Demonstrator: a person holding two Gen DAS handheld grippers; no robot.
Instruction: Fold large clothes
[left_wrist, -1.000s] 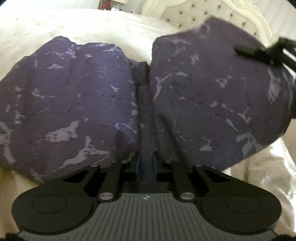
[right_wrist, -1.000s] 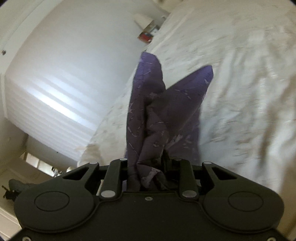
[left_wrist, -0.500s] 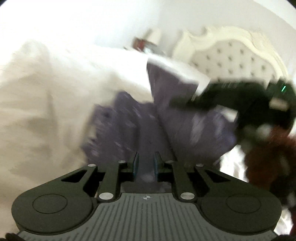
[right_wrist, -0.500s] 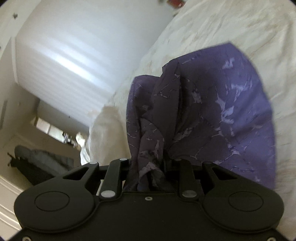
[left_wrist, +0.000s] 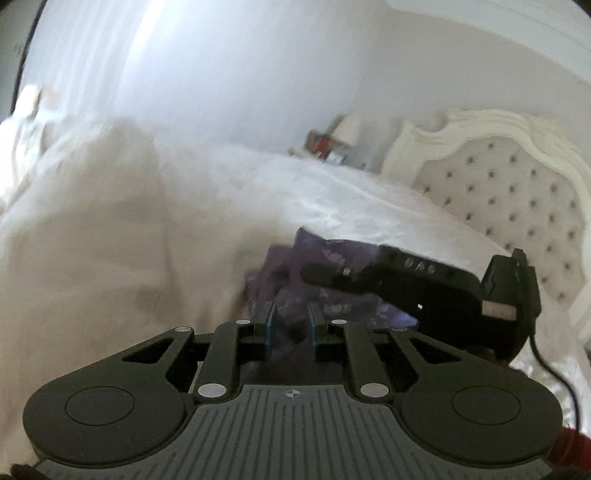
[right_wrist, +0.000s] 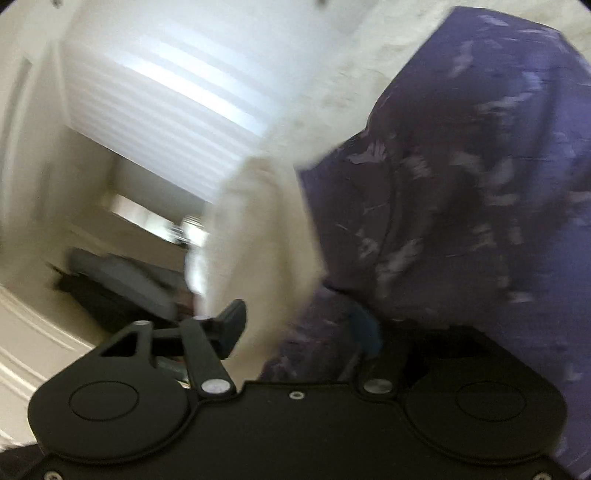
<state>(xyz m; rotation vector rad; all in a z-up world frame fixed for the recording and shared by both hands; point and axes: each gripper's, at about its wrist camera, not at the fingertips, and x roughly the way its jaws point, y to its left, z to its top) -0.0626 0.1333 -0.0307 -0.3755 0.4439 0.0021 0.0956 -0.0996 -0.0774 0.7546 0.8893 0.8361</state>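
The large purple garment with pale marbled marks lies bunched on the white bed. My left gripper is shut on a fold of it, with dark cloth pinched between the blue pads. My right gripper reaches in from the right, just above the garment. In the right wrist view the garment fills the right side. The right gripper has its jaws opening wide. Cloth still drapes over its right finger, while the left finger stands free.
A cream tufted headboard stands at the right, and a bedside clutter of small items sits behind the bed. A puffed white duvet rises at the left. In the right wrist view, window blinds and a dark bag lie beyond the bed's edge.
The right gripper swung down onto the bed with the cloth and its jaws spread apart off it. The left gripper lifted and turned, still pinching the garment, which went from spread wide to bunched.
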